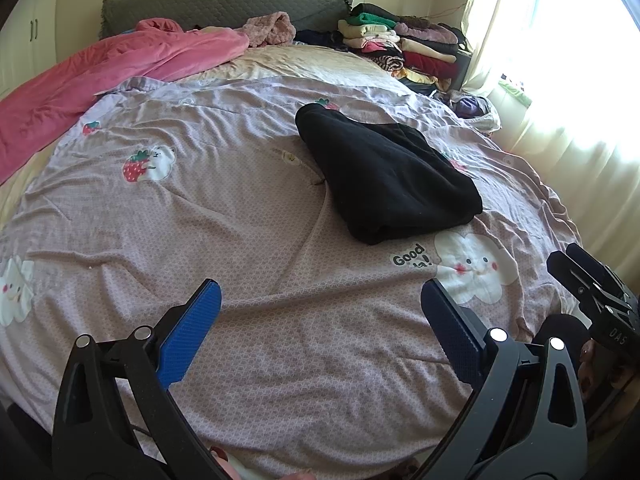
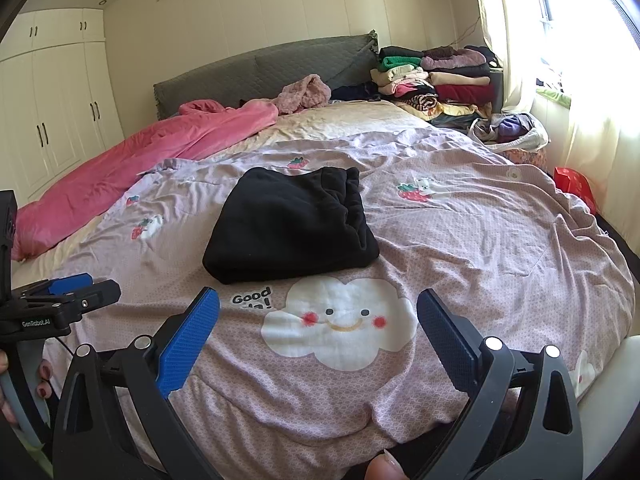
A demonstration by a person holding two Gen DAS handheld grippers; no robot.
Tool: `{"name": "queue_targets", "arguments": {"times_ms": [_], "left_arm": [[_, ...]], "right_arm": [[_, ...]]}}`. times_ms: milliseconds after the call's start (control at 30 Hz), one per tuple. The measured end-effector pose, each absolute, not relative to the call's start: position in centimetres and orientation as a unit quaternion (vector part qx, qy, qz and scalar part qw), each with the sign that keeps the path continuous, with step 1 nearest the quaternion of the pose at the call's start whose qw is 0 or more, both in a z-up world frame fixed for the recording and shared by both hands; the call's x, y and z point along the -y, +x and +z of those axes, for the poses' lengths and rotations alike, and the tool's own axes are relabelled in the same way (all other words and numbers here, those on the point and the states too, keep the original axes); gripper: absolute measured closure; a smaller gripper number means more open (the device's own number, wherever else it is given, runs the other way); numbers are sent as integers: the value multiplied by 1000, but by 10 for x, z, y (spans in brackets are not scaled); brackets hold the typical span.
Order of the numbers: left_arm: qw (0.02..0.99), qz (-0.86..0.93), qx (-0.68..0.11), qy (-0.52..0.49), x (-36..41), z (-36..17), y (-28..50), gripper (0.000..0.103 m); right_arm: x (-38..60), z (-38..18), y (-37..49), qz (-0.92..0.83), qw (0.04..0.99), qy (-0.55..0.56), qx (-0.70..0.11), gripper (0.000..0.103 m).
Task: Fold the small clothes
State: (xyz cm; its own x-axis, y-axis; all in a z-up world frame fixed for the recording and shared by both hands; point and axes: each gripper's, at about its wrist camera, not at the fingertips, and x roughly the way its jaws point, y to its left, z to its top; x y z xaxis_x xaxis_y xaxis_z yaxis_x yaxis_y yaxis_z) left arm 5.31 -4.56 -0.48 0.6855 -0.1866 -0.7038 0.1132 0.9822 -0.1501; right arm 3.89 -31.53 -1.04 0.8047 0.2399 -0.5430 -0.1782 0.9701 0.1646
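Note:
A black garment [image 1: 384, 176] [image 2: 292, 224] lies folded into a compact bundle on the lilac quilt [image 1: 240, 240] [image 2: 480, 240], just beyond a printed smiling cloud. My left gripper [image 1: 320, 304] hovers open above the quilt, short of the garment and to its left, nothing between its blue pads. My right gripper [image 2: 318, 312] is open too, over the cloud print, with the garment just ahead of it. In the left wrist view the right gripper's black body shows at the right edge [image 1: 596, 292]. The left gripper's body [image 2: 60, 300] appears at the left edge of the right wrist view.
A pink blanket [image 1: 100, 76] [image 2: 132, 164] lies along the bed's left side. Stacks of folded clothes [image 1: 400, 44] [image 2: 436, 76] sit at the far right by the grey headboard [image 2: 260, 68]. A bag of clothes [image 2: 512, 130] and a red item [image 2: 572, 184] sit near the curtained window.

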Motion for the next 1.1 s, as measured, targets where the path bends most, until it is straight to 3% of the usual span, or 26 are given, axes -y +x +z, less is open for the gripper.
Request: {"name": "queue_targets", "arguments": {"times_ms": [1100], "left_arm": [[916, -83, -388, -49, 45, -4, 52, 9]], "right_arm": [[312, -10, 39, 110, 948, 50, -293, 5]]}}
